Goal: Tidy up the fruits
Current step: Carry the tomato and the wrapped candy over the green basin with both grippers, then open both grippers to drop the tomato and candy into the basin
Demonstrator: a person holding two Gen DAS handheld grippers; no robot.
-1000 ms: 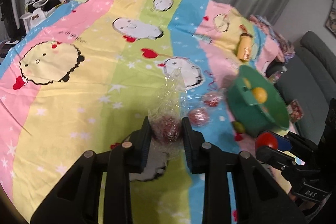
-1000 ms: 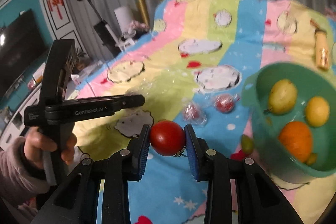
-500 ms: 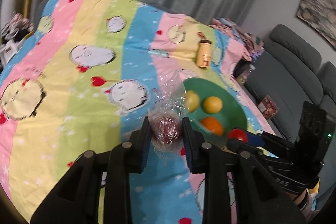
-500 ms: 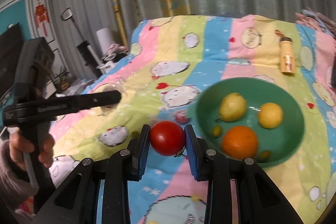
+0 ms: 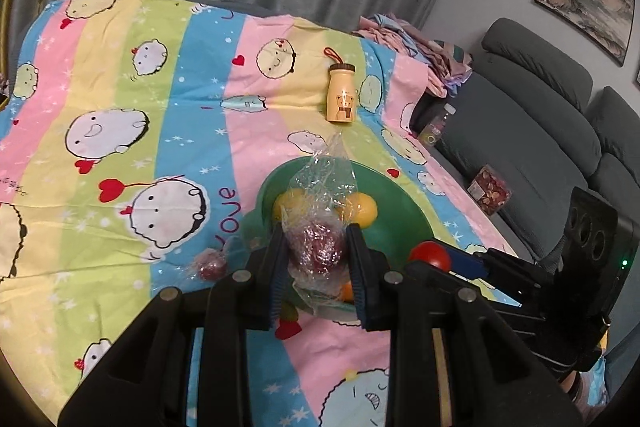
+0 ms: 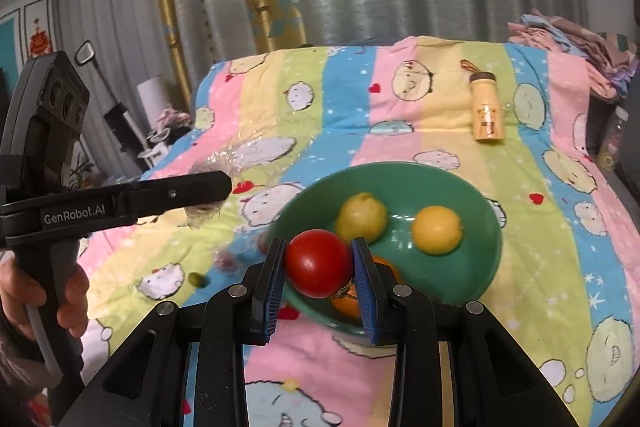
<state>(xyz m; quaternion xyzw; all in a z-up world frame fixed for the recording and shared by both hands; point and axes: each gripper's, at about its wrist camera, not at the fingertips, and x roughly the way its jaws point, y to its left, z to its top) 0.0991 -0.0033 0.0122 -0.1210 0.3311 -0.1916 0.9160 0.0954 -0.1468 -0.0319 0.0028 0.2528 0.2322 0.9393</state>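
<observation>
A striped cartoon-print bedspread [image 6: 400, 99] fills both views, and the green bowl [image 6: 476, 187], off at the right edge a second ago, now sits at frame centre just beyond both tools: the pair has swung across the bed to it. In the bowl lie a yellow-green pear [image 6: 362, 217], a lemon [image 6: 437, 230] and an orange [image 6: 352, 301], the last half hidden at lower centre. The right hand-held gripper [image 6: 319, 265] is clamped on a red tomato [image 6: 318, 263], held over the bowl's near rim. The left hand-held gripper [image 5: 316, 255] pinches a dark red fruit in crinkled clear wrap [image 5: 320, 243], seen in front of the bowl, its loose film reaching up across the yellow fruit. Both fruits look ready to be released into the bowl. Another wrapped red fruit [image 5: 210, 267] and a small green fruit [image 6: 198, 279] remain on the bedspread at lower left, apparently yet to be collected. A cream bear-print bottle [image 5: 341, 95] lies toward the upper right.
</observation>
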